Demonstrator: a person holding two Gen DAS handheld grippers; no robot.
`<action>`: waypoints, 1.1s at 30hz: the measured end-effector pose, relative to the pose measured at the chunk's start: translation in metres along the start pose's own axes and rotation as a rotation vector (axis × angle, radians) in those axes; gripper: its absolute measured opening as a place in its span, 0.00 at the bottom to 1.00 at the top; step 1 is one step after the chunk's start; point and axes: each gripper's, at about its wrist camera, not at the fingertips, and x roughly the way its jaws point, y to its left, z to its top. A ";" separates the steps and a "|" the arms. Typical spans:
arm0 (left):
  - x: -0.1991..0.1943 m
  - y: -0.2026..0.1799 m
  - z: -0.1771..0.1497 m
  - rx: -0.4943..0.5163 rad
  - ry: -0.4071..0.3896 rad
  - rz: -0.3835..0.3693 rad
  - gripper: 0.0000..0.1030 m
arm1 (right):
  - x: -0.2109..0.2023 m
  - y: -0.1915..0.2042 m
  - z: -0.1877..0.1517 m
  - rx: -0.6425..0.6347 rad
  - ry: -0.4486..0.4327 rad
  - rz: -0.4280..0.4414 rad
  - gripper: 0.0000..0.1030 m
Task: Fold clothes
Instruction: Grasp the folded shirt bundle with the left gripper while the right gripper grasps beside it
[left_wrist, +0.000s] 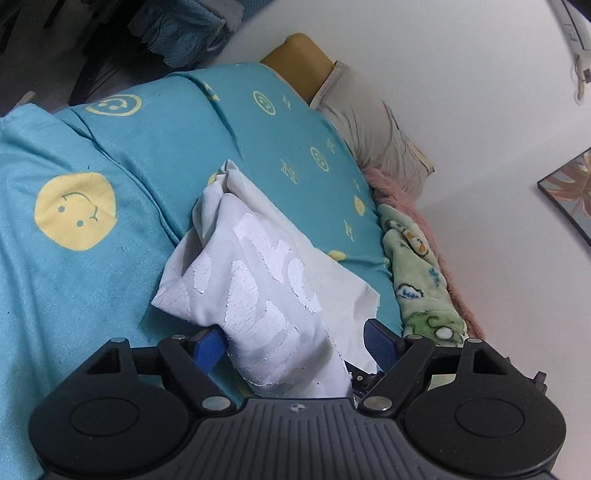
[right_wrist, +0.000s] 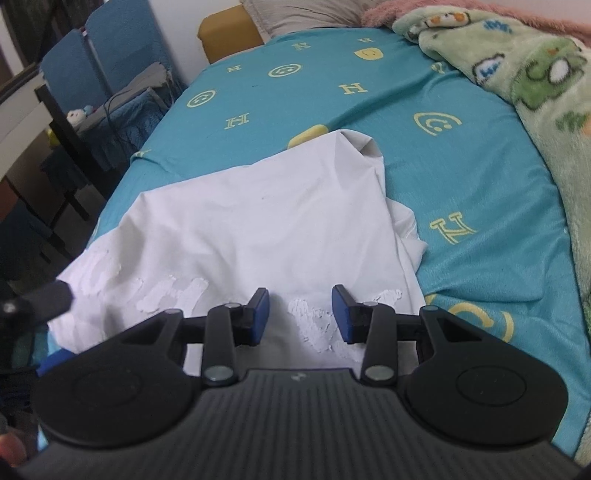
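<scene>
Nearest us, in the left wrist view, the left tongs (left_wrist: 295, 343) are standing wide, their blue ribbed pads (left_wrist: 380, 341) on either side of a bunched fold of the white garment (left_wrist: 258, 273). The left pad is touching the cloth while the right one is standing apart from it, so nothing is being pinched. In the right wrist view, the right tongs (right_wrist: 300, 314) are sitting about half open just over the garment's near edge; the cloth is lying between the pads, and we are not seeing them press on it.

The garment is thin, smooth and white, with a cracked, flaking white print across its near part. It is lying on the bed from 6 o'clock up toward the middle of the right view, creased, with a rumpled corner rising at its far end toward 12 o'clock.

Under it the teal bedsheet (right_wrist: 461, 177) is looking soft and matte, printed with pale yellow smiley faces and letter H shapes. At 2 o'clock a fluffy green blanket (right_wrist: 535, 85) with cartoon figures is bunching up, with pink fleece (right_wrist: 384, 11) behind it. A grey pillow (left_wrist: 373, 129) and a mustard cushion (left_wrist: 295, 59) are resting toward 12 o'clock against the white wall (left_wrist: 443, 55).

At 10 o'clock blue chairs (right_wrist: 88, 62) are standing beside the bed, partly blurred. At 8 o'clock a dark, blurred bit of the other tool is cutting into the right view.
</scene>
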 end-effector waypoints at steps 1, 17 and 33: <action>0.005 0.005 -0.001 -0.024 0.029 0.033 0.78 | 0.000 -0.002 0.000 0.016 0.001 0.008 0.39; 0.025 0.056 0.006 -0.288 0.062 0.050 0.45 | -0.040 -0.015 -0.031 0.662 0.118 0.498 0.90; 0.022 0.034 0.025 -0.278 -0.056 -0.133 0.19 | 0.000 -0.049 -0.073 1.090 -0.006 0.311 0.67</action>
